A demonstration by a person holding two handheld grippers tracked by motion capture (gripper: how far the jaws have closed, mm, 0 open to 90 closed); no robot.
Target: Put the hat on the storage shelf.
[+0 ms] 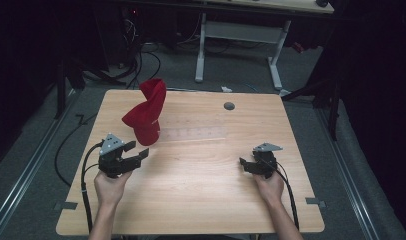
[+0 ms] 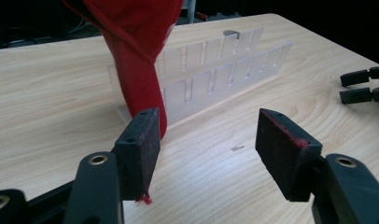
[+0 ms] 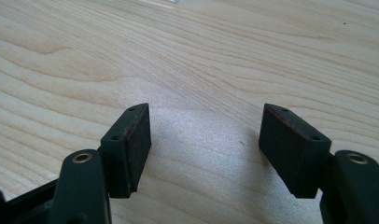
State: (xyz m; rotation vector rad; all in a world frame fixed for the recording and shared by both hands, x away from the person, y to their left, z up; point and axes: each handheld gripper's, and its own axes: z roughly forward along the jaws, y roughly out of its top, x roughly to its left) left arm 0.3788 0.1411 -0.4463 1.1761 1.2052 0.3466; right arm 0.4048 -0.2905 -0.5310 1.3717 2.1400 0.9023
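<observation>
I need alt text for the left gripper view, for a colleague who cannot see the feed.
A red cloth hangs draped over a clear slotted rack on a wooden table. In front of it, the left gripper stands open, nothing between its two black fingers. The right gripper shows at the right edge.

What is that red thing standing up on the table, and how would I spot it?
Look at the wooden table, at its far left part. There a red cloth hangs draped over the end of a clear plastic rack, just beyond the left gripper. It is the only red, soft, upright thing there.
</observation>
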